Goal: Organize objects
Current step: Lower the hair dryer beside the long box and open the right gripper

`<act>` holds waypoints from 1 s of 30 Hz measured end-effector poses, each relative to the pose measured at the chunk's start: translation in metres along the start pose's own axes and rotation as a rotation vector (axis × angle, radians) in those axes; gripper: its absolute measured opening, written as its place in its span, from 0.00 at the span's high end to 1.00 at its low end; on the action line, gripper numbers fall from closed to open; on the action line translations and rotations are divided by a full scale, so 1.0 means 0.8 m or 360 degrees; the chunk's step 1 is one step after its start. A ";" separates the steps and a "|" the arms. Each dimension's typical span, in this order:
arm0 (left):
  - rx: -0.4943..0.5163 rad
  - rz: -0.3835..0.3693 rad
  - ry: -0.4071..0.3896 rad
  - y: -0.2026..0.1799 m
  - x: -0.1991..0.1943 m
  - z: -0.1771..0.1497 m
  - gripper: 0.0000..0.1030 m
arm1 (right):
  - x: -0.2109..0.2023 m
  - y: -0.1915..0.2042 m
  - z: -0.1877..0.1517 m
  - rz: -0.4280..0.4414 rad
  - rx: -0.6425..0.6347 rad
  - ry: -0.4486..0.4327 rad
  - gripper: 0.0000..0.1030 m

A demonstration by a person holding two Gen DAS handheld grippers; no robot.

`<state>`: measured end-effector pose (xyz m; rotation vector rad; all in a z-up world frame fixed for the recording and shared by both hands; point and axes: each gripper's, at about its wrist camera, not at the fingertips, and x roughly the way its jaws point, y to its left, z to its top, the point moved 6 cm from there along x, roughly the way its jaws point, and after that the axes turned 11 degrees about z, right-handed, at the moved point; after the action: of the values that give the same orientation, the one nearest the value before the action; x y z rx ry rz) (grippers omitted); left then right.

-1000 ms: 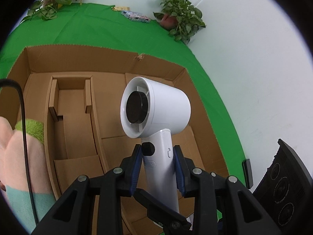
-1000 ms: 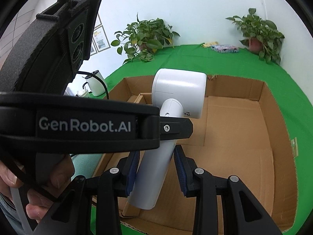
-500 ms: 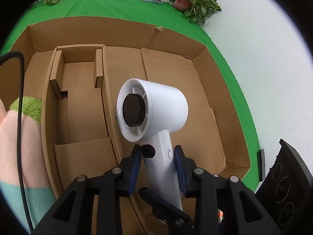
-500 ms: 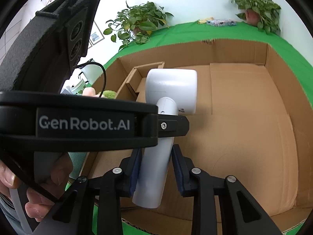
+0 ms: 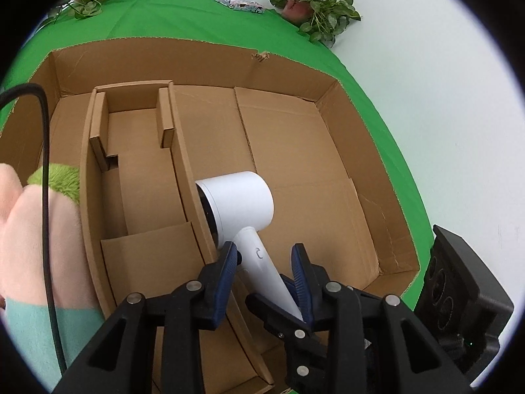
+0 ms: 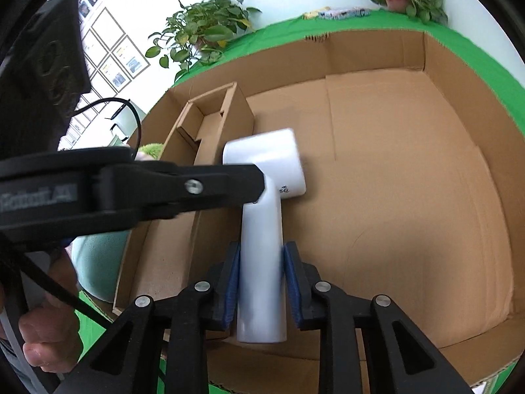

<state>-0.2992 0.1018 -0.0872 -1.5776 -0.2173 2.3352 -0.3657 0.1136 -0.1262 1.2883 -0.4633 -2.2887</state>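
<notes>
Right gripper (image 6: 260, 274): both blue-padded fingers (image 6: 231, 280) press flat against the two sides of the white hair dryer's (image 6: 262, 229) handle, near its butt end, the black linkage arms spreading back toward the camera. Left gripper (image 5: 265, 271): jaws parted wider than the same handle, which runs obliquely between them; its left finger (image 5: 226, 264) lies close against the handle near the head, whether touching cannot be told. The person's left hand (image 6: 49, 338) grips the left gripper's body at lower left.

White hair dryer (image 6: 262, 197), head against divider (image 5: 183, 177) inside cardboard box (image 6: 410, 197)
</notes>
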 end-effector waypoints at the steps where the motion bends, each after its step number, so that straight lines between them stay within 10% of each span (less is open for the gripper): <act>1: -0.0009 -0.0012 -0.0004 0.004 -0.001 0.003 0.70 | 0.001 0.001 0.000 -0.0012 -0.0016 0.0004 0.77; 25: 0.0055 0.0109 -0.0027 0.014 -0.010 0.006 0.78 | -0.003 0.017 -0.027 -0.0132 -0.0115 0.0103 0.64; 30: 0.0021 0.0140 -0.0172 0.022 -0.053 0.006 0.78 | -0.037 0.022 -0.024 -0.0109 -0.0171 0.0018 0.23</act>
<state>-0.2919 0.0712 -0.0531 -1.4841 -0.1595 2.4868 -0.3315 0.1142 -0.1060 1.2819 -0.2926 -2.3271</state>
